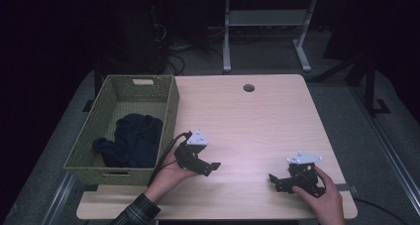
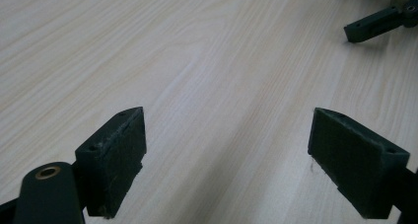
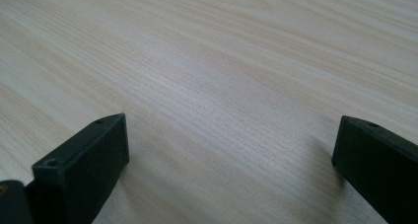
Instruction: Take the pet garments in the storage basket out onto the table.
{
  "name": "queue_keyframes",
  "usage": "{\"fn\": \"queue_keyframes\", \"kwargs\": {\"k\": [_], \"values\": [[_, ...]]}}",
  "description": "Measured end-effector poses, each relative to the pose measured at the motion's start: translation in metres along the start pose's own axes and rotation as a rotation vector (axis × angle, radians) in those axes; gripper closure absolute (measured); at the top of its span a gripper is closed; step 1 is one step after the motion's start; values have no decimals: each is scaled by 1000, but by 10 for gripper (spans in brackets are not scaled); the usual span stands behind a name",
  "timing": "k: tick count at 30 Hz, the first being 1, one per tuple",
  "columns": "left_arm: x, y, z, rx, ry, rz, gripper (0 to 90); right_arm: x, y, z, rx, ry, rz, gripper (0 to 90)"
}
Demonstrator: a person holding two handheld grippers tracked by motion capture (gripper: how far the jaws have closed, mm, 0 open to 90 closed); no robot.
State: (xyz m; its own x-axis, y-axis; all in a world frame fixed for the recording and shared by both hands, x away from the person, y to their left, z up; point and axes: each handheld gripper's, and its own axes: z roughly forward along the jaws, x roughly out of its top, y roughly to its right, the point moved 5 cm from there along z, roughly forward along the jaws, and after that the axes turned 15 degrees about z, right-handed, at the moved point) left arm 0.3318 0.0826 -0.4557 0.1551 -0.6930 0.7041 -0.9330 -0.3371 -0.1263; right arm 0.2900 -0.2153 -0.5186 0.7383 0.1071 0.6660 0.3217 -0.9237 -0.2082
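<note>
My left gripper (image 1: 212, 168) rests low over the light wooden table (image 1: 247, 121), just right of the basket, held by a hand in a plaid sleeve. In the left gripper view (image 2: 226, 160) its jaws stand wide apart with bare wood between them. My right gripper (image 1: 275, 179) sits near the table's front right, held by a bare hand. Its jaws are also wide apart over bare wood in the right gripper view (image 3: 231, 169). A jaw of the right gripper (image 2: 377, 22) shows at the top right of the left gripper view.
A green woven basket (image 1: 171, 106) stands on the table's left side with a dark blue cloth (image 1: 132, 140) bunched inside. A round cable hole (image 1: 248, 87) lies near the table's far edge. A desk frame (image 1: 267, 22) and cables are on the floor behind.
</note>
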Motion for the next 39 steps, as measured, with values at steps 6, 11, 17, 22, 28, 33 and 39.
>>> {"fn": "queue_keyframes", "kwargs": {"k": [6,11,17,22,28,33,39], "values": [[6,-1,-5,-8,18,-5,143,0,0,0,0,0,0,4],[10,-1,-9,-26,33,-25,143,0,0,0,0,0,1,5],[14,-3,-14,-27,35,-16,143,0,0,0,0,0,1,4],[18,-3,-18,-30,41,-21,143,0,0,0,0,0,1,4],[24,-5,-23,-22,41,-2,143,0,0,0,0,0,0,4],[28,-9,-30,-11,51,0,143,0,0,0,0,0,0,5],[32,-17,-40,0,72,-13,142,0,0,0,0,1,0,5]]}}
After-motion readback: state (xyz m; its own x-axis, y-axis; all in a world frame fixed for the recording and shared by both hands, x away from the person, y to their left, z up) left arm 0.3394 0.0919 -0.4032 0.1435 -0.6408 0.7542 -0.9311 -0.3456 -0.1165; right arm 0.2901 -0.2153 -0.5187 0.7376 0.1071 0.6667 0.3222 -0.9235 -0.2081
